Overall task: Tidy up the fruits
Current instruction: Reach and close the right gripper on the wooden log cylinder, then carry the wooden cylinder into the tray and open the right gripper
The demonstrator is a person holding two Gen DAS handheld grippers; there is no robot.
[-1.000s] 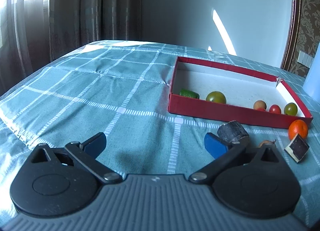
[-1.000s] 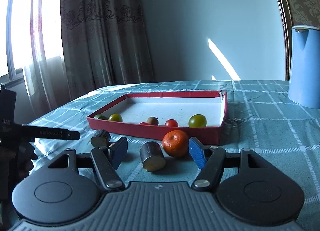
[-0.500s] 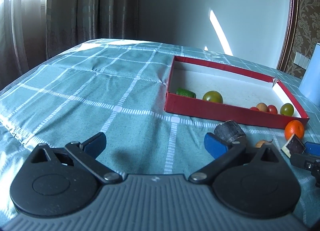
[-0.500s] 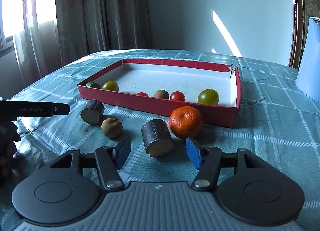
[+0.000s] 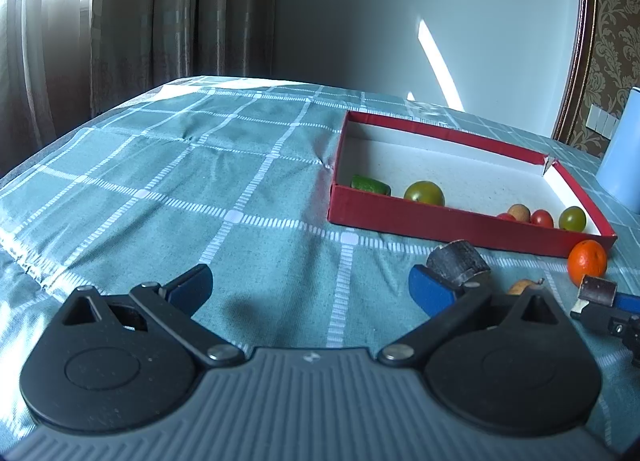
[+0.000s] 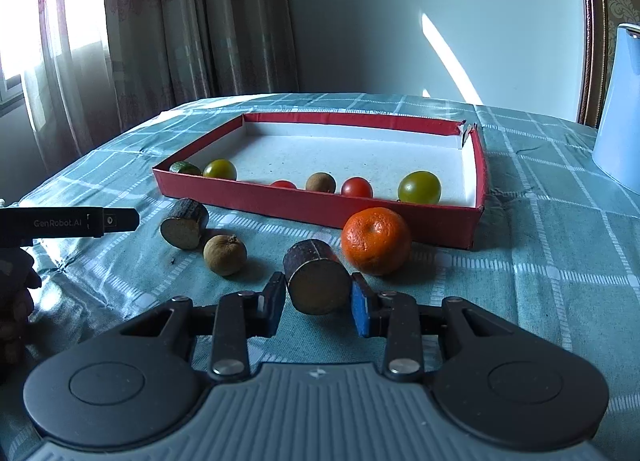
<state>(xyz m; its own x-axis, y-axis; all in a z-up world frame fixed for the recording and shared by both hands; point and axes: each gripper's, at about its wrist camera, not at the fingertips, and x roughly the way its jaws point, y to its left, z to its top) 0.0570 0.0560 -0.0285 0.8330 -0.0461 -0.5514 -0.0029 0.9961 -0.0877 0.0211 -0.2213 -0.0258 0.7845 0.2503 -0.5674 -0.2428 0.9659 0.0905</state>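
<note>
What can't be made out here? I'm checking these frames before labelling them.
- Blue container: cut off by the right edge in both views; its type is unclear.
- Small red fruit: mostly hidden behind the red box wall in both views.
- Brown round fruit: left wrist view, mostly hidden by the left tool.
- Right tool: whether its pads press the cut dark cylinder is unclear.

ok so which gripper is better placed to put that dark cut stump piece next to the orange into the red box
Right. The right gripper has just been closing and its pads already flank the cut piece beside the orange, with the red box just beyond. The left gripper is open over bare cloth.
</note>
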